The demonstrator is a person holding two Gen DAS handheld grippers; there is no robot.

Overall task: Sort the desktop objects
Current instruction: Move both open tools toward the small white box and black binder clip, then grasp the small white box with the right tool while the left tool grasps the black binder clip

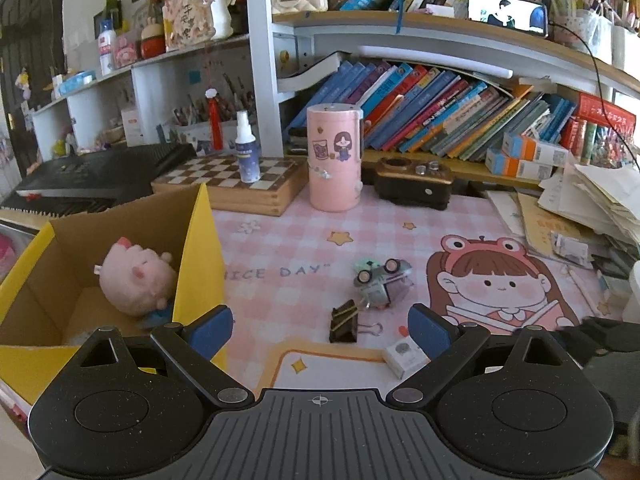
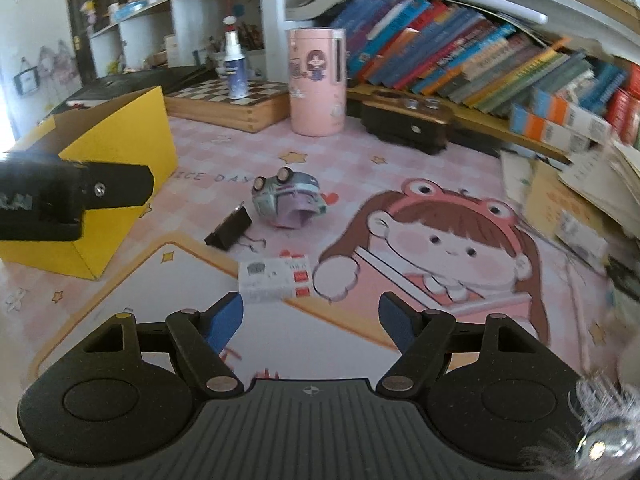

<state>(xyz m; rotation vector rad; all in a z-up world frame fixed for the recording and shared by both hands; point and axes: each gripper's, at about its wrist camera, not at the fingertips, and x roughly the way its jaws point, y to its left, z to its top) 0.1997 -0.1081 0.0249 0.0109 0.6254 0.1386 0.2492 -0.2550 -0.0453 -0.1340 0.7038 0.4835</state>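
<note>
On the pink desk mat lie an overturned green toy car [image 1: 380, 282] [image 2: 288, 200], a black binder clip [image 1: 345, 322] [image 2: 230, 226] and a small white box [image 1: 402, 354] [image 2: 276, 278]. A pink plush pig [image 1: 134, 282] rests inside the yellow cardboard box [image 1: 200, 248] [image 2: 132, 136] at the left. My left gripper [image 1: 320, 330] hovers open above the mat just right of the box, nothing between its blue pads. My right gripper [image 2: 311, 320] is open too, low over the mat, with the white box just ahead of its left pad.
A pink cylinder holder [image 1: 335, 158] [image 2: 317, 82], a chessboard box [image 1: 236, 182] with a spray bottle [image 1: 247, 148], and a black-gold device [image 1: 414, 182] stand at the back. Leaning books [image 1: 440, 116] fill the shelf. Paper piles [image 1: 592, 204] crowd the right edge. The left gripper's body [image 2: 60, 196] shows at left.
</note>
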